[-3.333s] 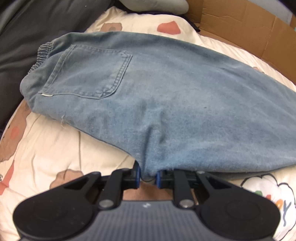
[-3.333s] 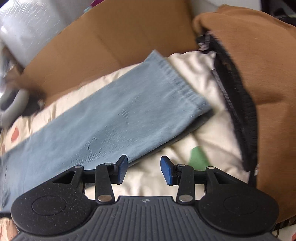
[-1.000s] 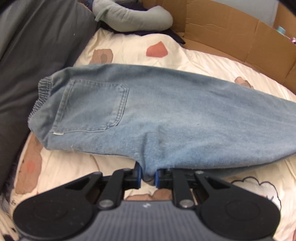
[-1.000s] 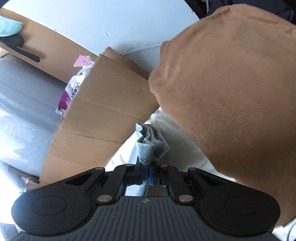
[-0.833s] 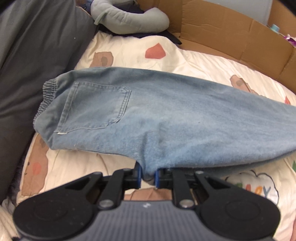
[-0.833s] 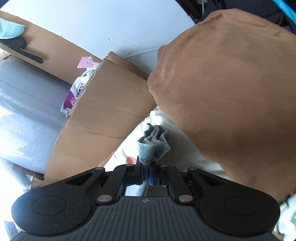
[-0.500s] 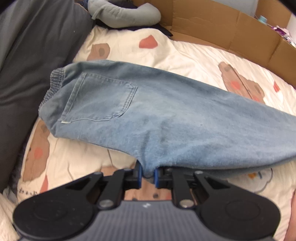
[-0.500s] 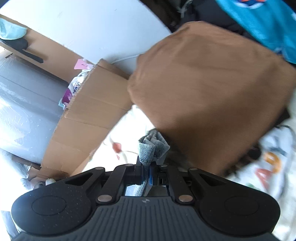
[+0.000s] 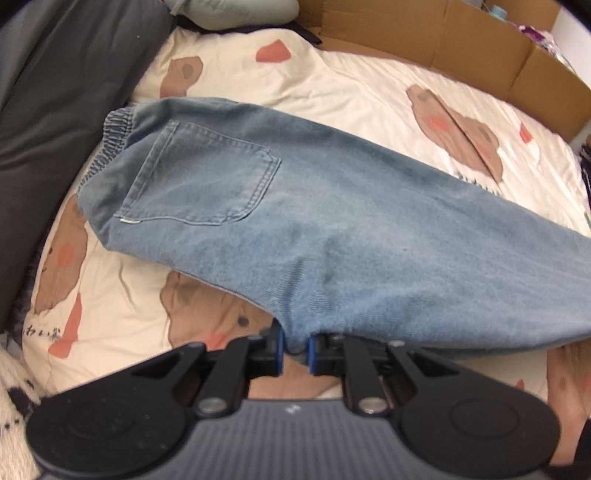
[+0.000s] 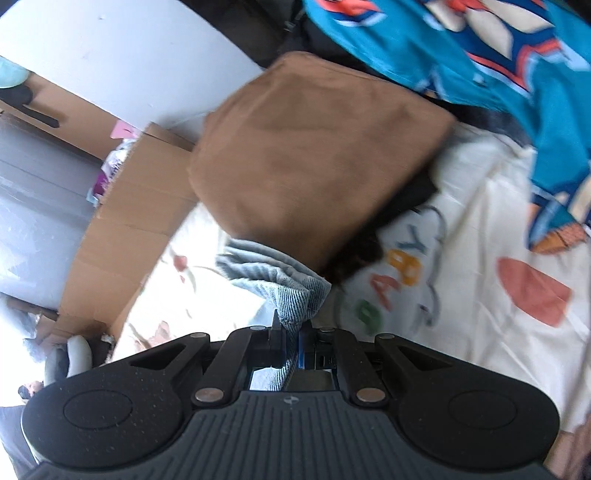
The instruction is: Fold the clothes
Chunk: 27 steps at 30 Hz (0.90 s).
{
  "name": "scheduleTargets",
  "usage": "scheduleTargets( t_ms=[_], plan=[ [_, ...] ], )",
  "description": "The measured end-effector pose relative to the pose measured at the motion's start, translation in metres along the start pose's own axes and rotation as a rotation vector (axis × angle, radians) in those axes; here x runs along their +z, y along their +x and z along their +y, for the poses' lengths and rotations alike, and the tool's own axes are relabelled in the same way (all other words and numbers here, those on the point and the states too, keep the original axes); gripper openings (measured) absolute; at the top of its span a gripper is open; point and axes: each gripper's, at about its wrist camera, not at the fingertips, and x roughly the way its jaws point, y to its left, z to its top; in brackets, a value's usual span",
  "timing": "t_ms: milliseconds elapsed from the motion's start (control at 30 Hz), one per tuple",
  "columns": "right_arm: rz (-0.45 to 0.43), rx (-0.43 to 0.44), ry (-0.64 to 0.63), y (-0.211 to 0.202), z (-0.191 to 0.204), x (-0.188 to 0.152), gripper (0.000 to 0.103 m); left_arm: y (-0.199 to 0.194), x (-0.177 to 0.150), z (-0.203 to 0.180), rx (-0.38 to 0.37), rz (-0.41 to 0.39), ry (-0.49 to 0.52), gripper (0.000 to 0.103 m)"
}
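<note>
A cream bedspread (image 9: 332,85) printed with bears fills the frame, cardboard (image 9: 443,33) along its upper right edge. Light blue jeans (image 9: 332,221) lie across the centre, pinched at their lower edge by the left gripper (image 9: 294,349); the right gripper (image 10: 291,341) clamps bunched denim below a brown garment (image 10: 314,155).

"BABY" on the printed bedsheet (image 10: 461,236)

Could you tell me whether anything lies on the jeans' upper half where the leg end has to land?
Nothing visible does: the jeans lie bare on top from elastic waistband across back pocket.
</note>
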Motion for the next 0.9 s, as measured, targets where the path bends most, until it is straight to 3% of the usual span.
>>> scheduleTargets(
  t_ms=[633,900],
  plan=[
    [0.078,-0.086,0.164,-0.015,-0.102,-0.04,0.004,0.003,0.025,-0.012,0.111,0.083,0.039,0.012],
    [0.132,-0.162,0.231,-0.006,-0.136,-0.059,0.004,0.02,0.021,-0.003,0.079,0.117,0.061,0.012]
  ],
)
